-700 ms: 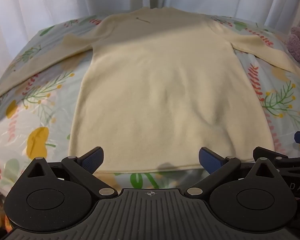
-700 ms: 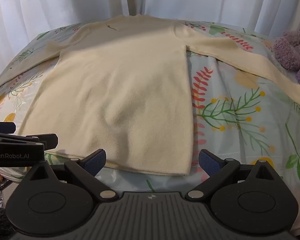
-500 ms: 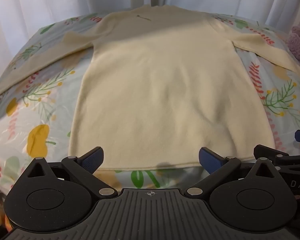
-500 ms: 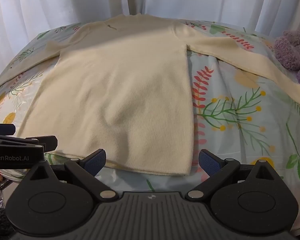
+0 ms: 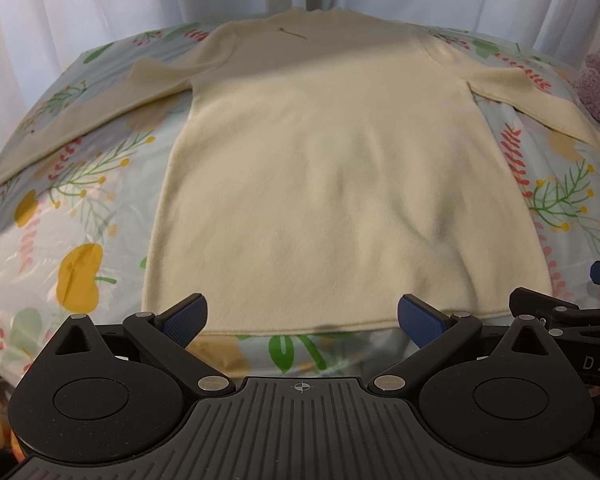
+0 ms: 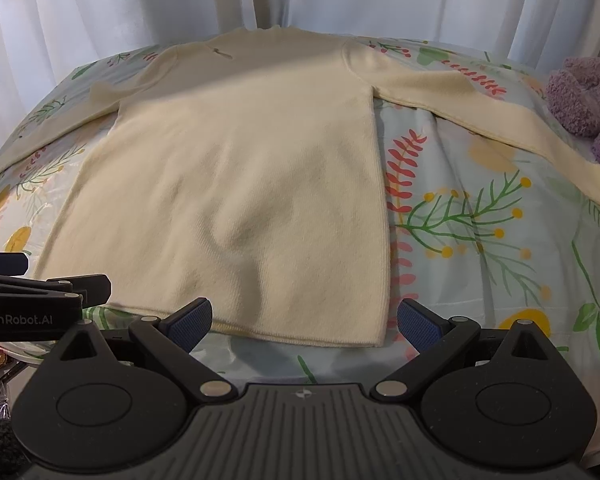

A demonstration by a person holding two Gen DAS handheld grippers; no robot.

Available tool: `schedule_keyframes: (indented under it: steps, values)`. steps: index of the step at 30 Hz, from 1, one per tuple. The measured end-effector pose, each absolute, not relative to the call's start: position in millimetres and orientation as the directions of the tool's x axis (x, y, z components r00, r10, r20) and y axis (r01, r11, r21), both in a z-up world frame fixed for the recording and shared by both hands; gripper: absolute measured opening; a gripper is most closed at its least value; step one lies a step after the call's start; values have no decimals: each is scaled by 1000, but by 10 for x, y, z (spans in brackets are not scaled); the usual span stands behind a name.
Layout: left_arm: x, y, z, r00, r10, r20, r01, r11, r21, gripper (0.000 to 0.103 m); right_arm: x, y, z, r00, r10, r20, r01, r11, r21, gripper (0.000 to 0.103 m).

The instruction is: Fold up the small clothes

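A cream long-sleeved sweater (image 5: 324, 176) lies flat on the floral bed cover (image 5: 72, 240), collar at the far side, both sleeves spread out sideways. It also shows in the right wrist view (image 6: 240, 184). My left gripper (image 5: 302, 314) is open and empty, just in front of the middle of the sweater's near hem. My right gripper (image 6: 304, 316) is open and empty, in front of the hem's right corner. Each gripper shows at the edge of the other's view.
White curtains (image 5: 100, 4) hang behind the bed. A purple plush toy (image 6: 584, 92) lies at the far right beside the right sleeve (image 6: 480, 108). The bed's near edge drops off just under the grippers.
Both grippers have edged slightly forward toward the hem. The sweater has not moved and both grippers stay open.
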State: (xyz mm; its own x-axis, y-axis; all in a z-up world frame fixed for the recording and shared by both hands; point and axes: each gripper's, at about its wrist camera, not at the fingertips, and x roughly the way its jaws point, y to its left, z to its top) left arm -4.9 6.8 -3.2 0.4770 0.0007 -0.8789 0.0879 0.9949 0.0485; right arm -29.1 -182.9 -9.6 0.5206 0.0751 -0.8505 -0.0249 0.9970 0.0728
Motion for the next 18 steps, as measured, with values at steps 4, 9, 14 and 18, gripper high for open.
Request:
schedule_keyframes:
  steps: [4,9,14,18]
  values:
    - [-67,58,-24,480,-2,-878,91,995,47,103,-299,-1836,-89,523,76,-849,-23,997,76,99]
    - [-68,62,-18,479,2,-878,86,995,48,103,-311,-1837,-91,524,77,-848,-22,997,77,99]
    - [-63,52,-6,477,5,-879,82,995,50,103,-305,-1827,-87,523,75,-849,-22,997,75,99]
    - [-66,41,3,478,4,-878,84,995,50,103,-303,-1819,-88,523,75,-849,-24,997,74,99]
